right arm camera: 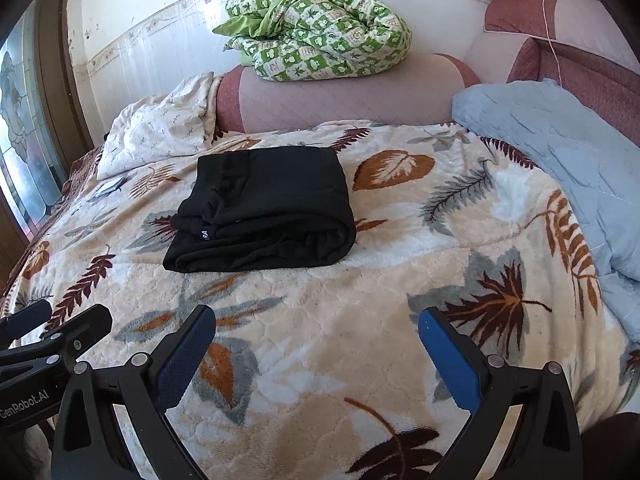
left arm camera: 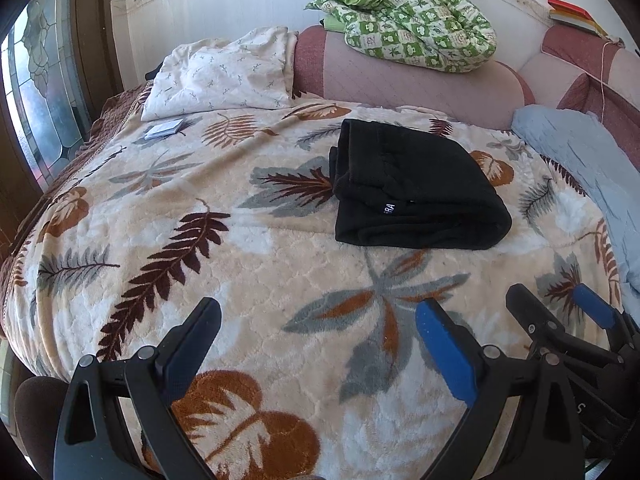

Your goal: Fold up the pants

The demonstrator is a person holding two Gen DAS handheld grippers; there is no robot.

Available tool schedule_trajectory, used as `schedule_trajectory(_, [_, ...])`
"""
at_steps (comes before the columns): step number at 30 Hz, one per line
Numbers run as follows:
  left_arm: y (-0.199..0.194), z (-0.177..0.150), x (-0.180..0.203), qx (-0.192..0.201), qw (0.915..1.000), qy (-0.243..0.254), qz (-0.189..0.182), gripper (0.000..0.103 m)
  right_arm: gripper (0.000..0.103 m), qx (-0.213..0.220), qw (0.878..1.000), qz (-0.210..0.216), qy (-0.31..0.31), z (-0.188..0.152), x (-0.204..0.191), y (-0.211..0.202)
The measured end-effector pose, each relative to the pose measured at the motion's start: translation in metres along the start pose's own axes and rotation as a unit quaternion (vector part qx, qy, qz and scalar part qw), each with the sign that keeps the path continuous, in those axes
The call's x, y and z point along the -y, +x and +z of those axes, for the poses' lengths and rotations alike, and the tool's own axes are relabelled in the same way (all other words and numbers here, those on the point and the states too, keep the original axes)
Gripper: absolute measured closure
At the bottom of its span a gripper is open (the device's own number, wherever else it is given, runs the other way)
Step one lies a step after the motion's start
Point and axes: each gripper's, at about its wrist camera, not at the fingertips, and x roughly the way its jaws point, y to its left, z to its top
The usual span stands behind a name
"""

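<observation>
The pants [right arm camera: 264, 216] are seen folded into a black bundle on the leaf-patterned blanket [right arm camera: 400, 320], a small white label facing the camera. The right gripper [right arm camera: 318, 332] is held above the blanket, jaws spread wide with nothing between them, well apart from the pants. The left gripper [right arm camera: 56, 320] is seen at the left edge. A green quilt [right arm camera: 320, 48] is piled on the pink headboard [right arm camera: 360, 96].

pants [right arm camera: 264, 208]: matt black knit, perhaps fleece | blanket [right arm camera: 360, 320]: plush pile cloth
</observation>
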Motion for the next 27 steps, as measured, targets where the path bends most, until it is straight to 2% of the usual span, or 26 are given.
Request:
schedule_trajectory(11, [0.013,-0.004,-0.007,-0.028,0.9994,-0.014,-0.013,0.005,0.0,-0.007,1.0,-0.011,-0.024,-0.003,-0.006,0.004])
schedule_trajectory(23, [0.02,-0.009,-0.01,-0.045,0.9979,-0.026,-0.038,0.005,0.0,-0.012,0.999,-0.016,-0.035,-0.005,-0.008,0.009])
schedule_trajectory(27, [0.02,-0.01,-0.01,-0.039,0.9981,-0.025,-0.04,0.005,0.0,-0.015,0.999,-0.017,-0.04,-0.007,-0.01,0.011])
